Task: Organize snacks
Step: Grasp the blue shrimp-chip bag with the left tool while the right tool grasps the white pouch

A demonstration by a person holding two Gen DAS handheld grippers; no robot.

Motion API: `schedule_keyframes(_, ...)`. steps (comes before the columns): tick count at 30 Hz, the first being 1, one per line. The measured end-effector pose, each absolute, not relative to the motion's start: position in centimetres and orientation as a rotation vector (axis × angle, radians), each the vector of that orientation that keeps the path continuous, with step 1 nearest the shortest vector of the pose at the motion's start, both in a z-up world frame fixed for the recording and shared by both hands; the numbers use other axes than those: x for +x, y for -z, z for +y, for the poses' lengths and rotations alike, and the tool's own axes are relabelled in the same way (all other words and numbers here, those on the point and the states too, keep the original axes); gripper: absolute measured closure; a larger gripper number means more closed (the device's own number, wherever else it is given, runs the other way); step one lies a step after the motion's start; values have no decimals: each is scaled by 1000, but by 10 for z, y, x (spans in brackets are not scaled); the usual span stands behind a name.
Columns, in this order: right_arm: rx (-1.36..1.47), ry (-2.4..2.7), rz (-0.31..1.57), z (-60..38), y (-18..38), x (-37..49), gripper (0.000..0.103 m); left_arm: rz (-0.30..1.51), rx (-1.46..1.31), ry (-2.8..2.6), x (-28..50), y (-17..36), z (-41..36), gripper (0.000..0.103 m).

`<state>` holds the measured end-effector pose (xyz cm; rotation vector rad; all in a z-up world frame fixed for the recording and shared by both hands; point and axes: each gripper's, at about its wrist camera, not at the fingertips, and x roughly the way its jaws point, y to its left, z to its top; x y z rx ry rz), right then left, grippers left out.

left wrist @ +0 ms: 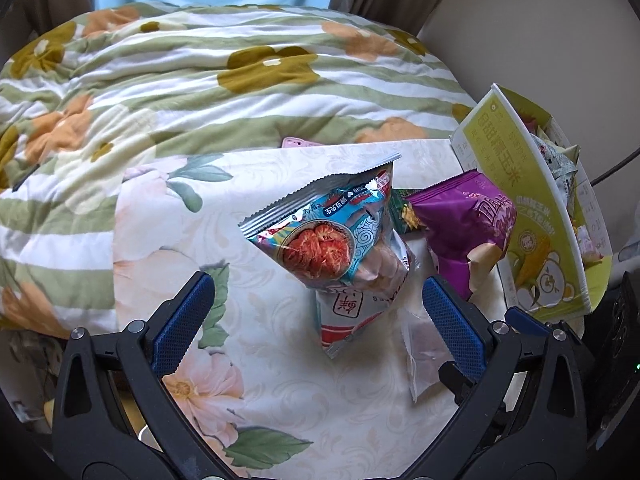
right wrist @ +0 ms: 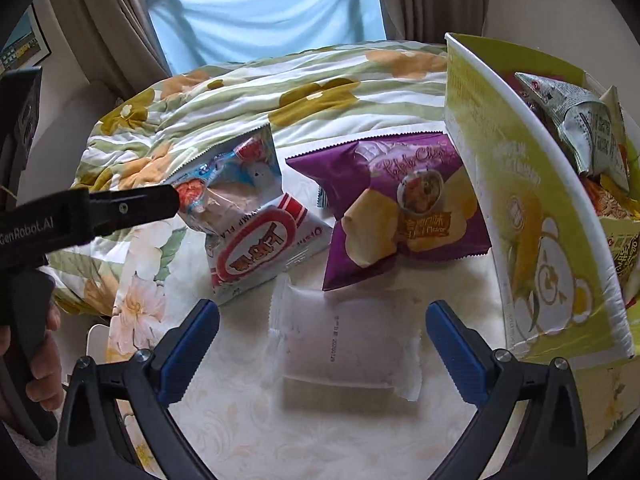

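Observation:
A blue snack bag (left wrist: 324, 232) leans on a white-and-red snack bag (left wrist: 344, 320) on the floral tablecloth (left wrist: 180, 240). A purple potato chip bag (right wrist: 404, 208) lies beside them, and a white wrapped bun (right wrist: 344, 340) lies in front. My left gripper (left wrist: 316, 312) is open, its fingers on either side of the blue and white-red bags (right wrist: 248, 240); it also shows from the side in the right wrist view, its fingertips (right wrist: 168, 200) at the blue bag (right wrist: 240, 176). My right gripper (right wrist: 322, 340) is open around the white bun.
A yellow-green cardboard box (right wrist: 532, 200) with several snack packs inside (right wrist: 588, 128) stands at the right (left wrist: 532, 216). A striped floral quilt (left wrist: 200, 80) covers the bed behind the table. A pink object (left wrist: 298, 143) peeks out at the table's far edge.

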<state>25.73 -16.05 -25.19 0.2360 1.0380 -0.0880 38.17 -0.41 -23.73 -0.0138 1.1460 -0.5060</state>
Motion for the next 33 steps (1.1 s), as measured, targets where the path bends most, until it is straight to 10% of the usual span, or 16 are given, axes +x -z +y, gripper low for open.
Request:
schedule_keyframes(14, 110, 175, 1065, -151, 296, 263, 0, 1206, -38, 570, 416, 279, -37, 0)
schedule_keyframes(22, 101, 172, 1078, -156, 301, 264, 0, 1259, -63, 632, 414, 292, -51, 35)
schedule_keyframes(33, 127, 169, 1083, -157, 315, 260, 0, 1252, -56, 591, 404, 287, -29, 41)
